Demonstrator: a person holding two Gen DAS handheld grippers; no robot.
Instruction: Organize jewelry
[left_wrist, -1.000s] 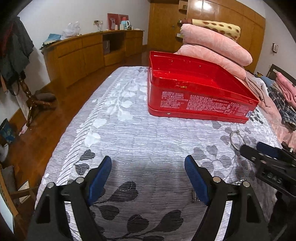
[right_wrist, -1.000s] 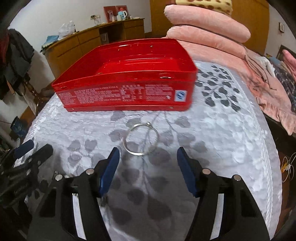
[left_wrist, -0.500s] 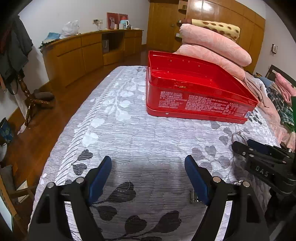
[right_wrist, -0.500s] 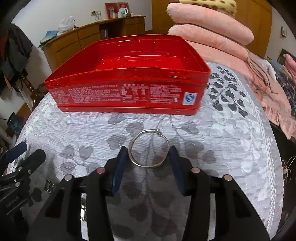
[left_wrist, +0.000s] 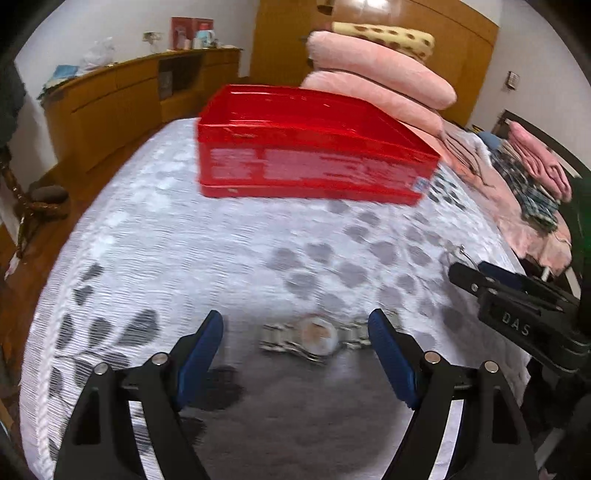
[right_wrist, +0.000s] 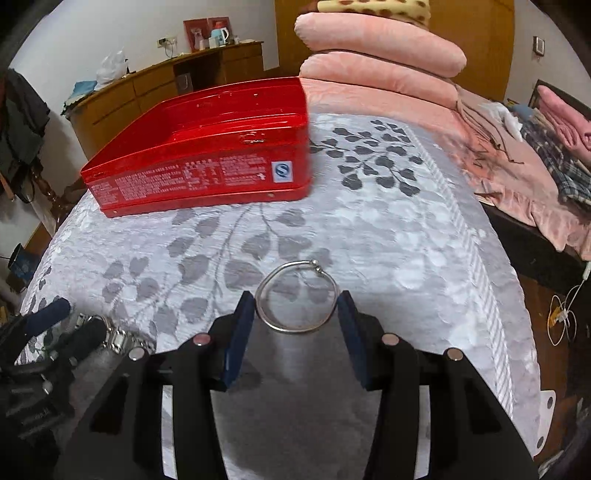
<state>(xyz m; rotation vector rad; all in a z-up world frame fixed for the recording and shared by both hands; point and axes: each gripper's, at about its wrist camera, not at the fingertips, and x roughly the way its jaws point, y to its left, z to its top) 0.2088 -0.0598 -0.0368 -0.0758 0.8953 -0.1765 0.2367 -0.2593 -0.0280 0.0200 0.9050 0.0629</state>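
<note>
1. Right gripper (right_wrist: 296, 319): blue pads pinch a silver bangle (right_wrist: 297, 295) from both sides, bangle lying on the grey leaf-pattern bedspread (right_wrist: 388, 229).
2. Left gripper (left_wrist: 295, 345): jaws spread wide, nothing held; a metal wristwatch (left_wrist: 316, 338) lies flat on the bedspread between its fingers, not touched. View is blurred.
3. Red tin box (right_wrist: 207, 162), open top, sits on the bed beyond both grippers, well apart from bangle and watch.
4. Pink pillows (right_wrist: 380, 48) stacked behind the box.
5. In the right wrist view the watch sits at lower left by the left gripper's fingers.
</note>
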